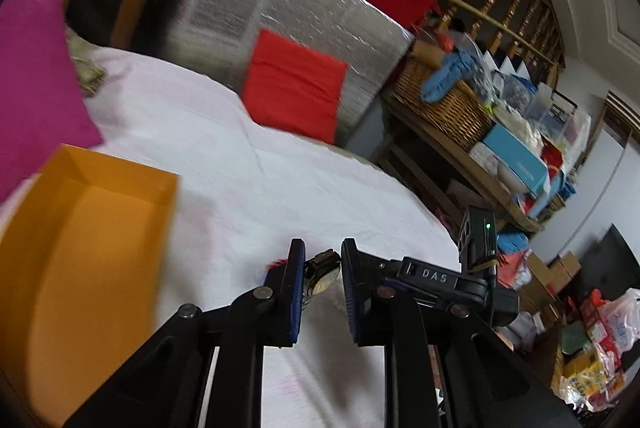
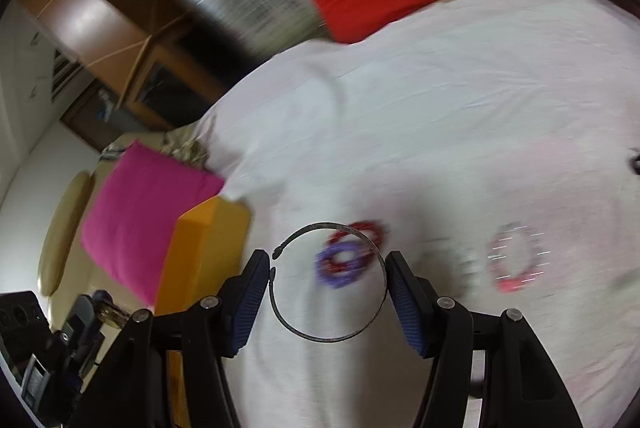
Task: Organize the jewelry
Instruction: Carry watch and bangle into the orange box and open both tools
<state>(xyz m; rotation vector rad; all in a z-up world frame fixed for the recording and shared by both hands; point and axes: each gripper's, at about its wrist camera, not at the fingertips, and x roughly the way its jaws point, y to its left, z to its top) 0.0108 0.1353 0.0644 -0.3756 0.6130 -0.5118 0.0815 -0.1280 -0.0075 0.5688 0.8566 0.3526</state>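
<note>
We're holding a watch (image 1: 322,274) betw. the left gripper (image 1: 322,292) pads, jaws closed on it, above the white cloth (image 1: 248,164) just right of the orange box (image 1: 80,228). Right gripper (image 2: 328,292) is gripping a thin dark bangle (image 2: 329,282) across its width. Under it, purple (image 2: 340,264) and red (image 2: 360,234) bracelets are lying overlapped on the cloth; a pink one (image 2: 516,256) is lying apart to the right. All blurred w/ motion.
</note>
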